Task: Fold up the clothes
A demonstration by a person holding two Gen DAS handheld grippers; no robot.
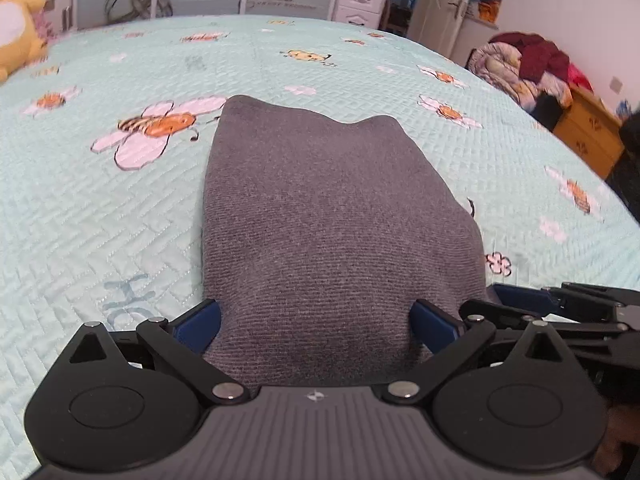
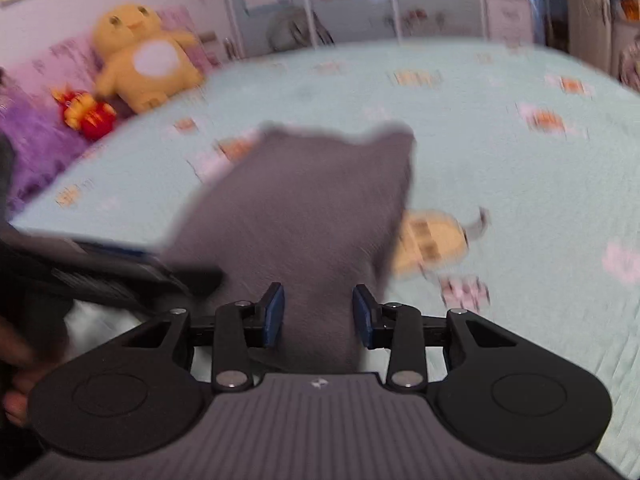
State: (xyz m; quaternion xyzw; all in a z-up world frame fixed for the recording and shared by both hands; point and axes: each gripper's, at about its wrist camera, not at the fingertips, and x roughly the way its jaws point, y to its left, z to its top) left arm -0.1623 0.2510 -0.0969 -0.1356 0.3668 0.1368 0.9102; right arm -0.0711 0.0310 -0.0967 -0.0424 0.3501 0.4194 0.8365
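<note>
A: Where is the garment?

B: A folded grey knit garment (image 1: 320, 216) lies on the bed (image 1: 100, 200), on a pale green quilted cover printed with bees and flowers. It runs from the near edge of the bed towards the middle, its far end showing two soft humps.

A: And the left tongs (image 1: 316, 320)?

B: They stand wide apart, one blue pad on each side of the garment's near end. The cloth fills the gap between them, though I cannot tell whether the pads press on it.

A: The right tongs (image 2: 318, 316)?

B: About half apart, straddling a narrower part of the same grey cloth (image 2: 304, 208). Their view is blurred, so whether the blue pads (image 2: 274, 312) grip the fabric or only flank it I cannot tell.

A: Do the two tools sit close together?

B: Yes. In the left wrist view the right tool's black linkage lies just beside the garment's right side at the near edge. In the right wrist view the left tool shows as a dark blur at the left, with a hand (image 2: 16, 364) behind it.

A: Anything else around?

B: A yellow plush toy (image 2: 140, 56) and a small red and yellow toy (image 2: 86, 114) lie near the bed's far left corner. A heap of clothes (image 1: 524, 68) sits on a wooden cabinet (image 1: 588, 132) beyond the bed's right edge.
</note>
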